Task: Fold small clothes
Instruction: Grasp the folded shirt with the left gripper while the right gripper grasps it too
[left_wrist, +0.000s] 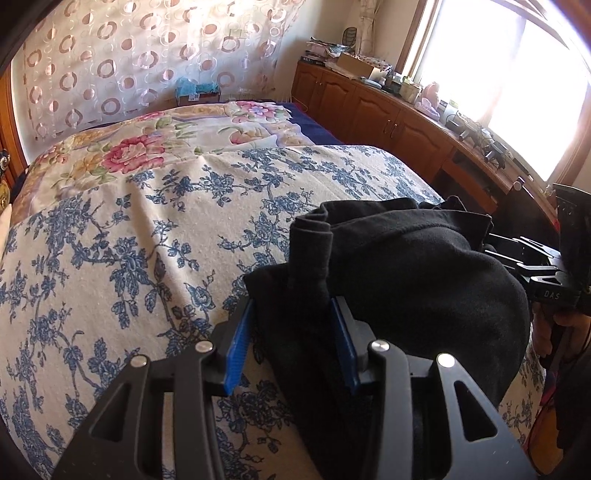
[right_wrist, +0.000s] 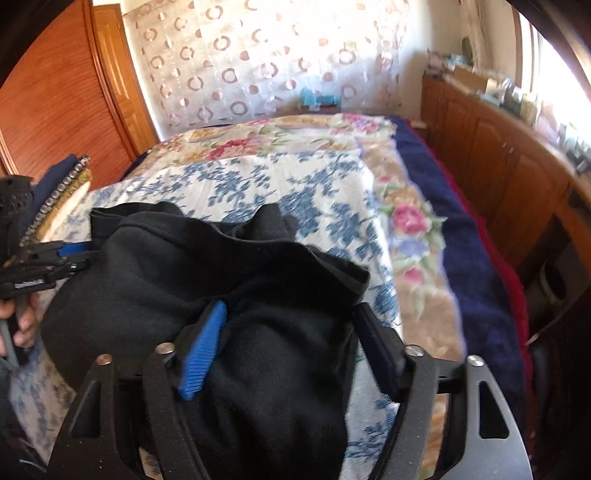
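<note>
A bed (left_wrist: 110, 229) fills most of both views, covered by a cream sheet printed with blue flowers (right_wrist: 303, 192); beyond it lies a quilt with pink and yellow blooms (left_wrist: 133, 155), edged in dark blue on the window side. A sheer curtain with ring patterns (left_wrist: 122, 62) hangs behind the bed, and a long run of wooden cabinets (left_wrist: 373, 110) stands along the bright window, its top crowded with small items too blurred to name.

On the near part of the sheet lies the black garment (left_wrist: 417, 266) — a soft, bunched heap with a rolled fold standing up at its left side. A stack of folded fabrics (right_wrist: 62, 192) sits at the far left edge in the right wrist view.

The left gripper (left_wrist: 291, 343) has its blue pads (left_wrist: 238, 350) set partway apart with a thick bunch of the black cloth between them, and the pads press against it, so it grasps the garment. The right gripper (right_wrist: 295, 354) stands spread wide over another part of the same garment; the cloth lies between its fingers, touching the blue pad (right_wrist: 203, 354), but the far finger stands clear — released.
</note>
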